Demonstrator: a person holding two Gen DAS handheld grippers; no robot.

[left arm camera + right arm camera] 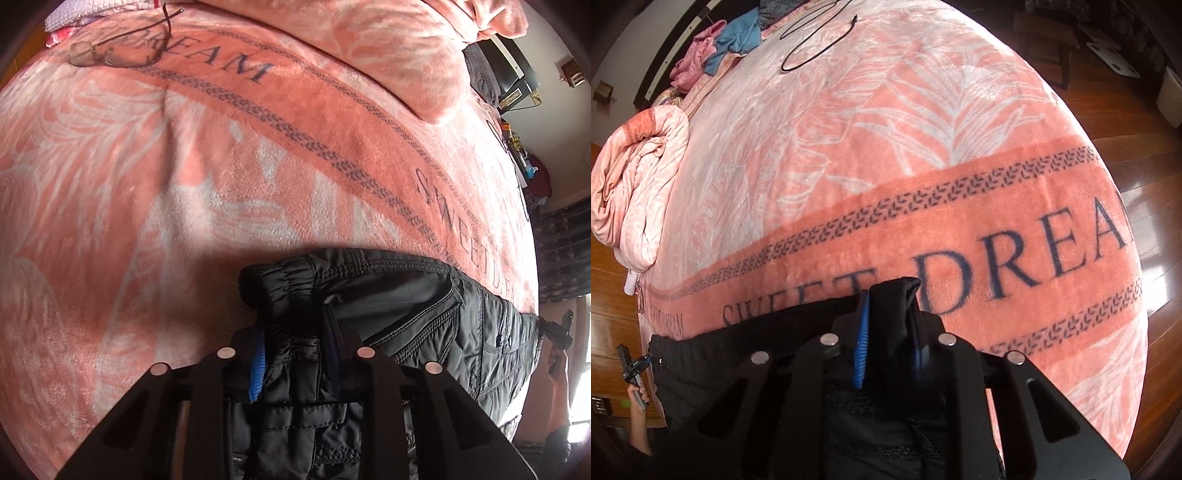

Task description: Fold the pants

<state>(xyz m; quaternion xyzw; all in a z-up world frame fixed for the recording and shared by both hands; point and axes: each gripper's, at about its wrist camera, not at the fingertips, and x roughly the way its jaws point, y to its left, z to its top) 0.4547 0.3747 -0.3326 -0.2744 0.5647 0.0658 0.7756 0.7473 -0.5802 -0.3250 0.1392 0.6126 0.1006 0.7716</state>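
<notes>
- Black pants [406,310] stretched across the near edge of the bed, over the pink blanket [184,184].
- Left tool [295,354] clenched on the gathered elastic end.
- Right tool [888,332] clenched on the other end.
- Glasses [110,53] at 11 o'clock, well apart.
- Black cable [812,44] at 12 o'clock.

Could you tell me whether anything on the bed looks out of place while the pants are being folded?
Yes: a pair of eyeglasses lies loose on the pink blanket, and a black cable sprawls across its far end. Neither touches the black pants, which both grippers hold.
</notes>
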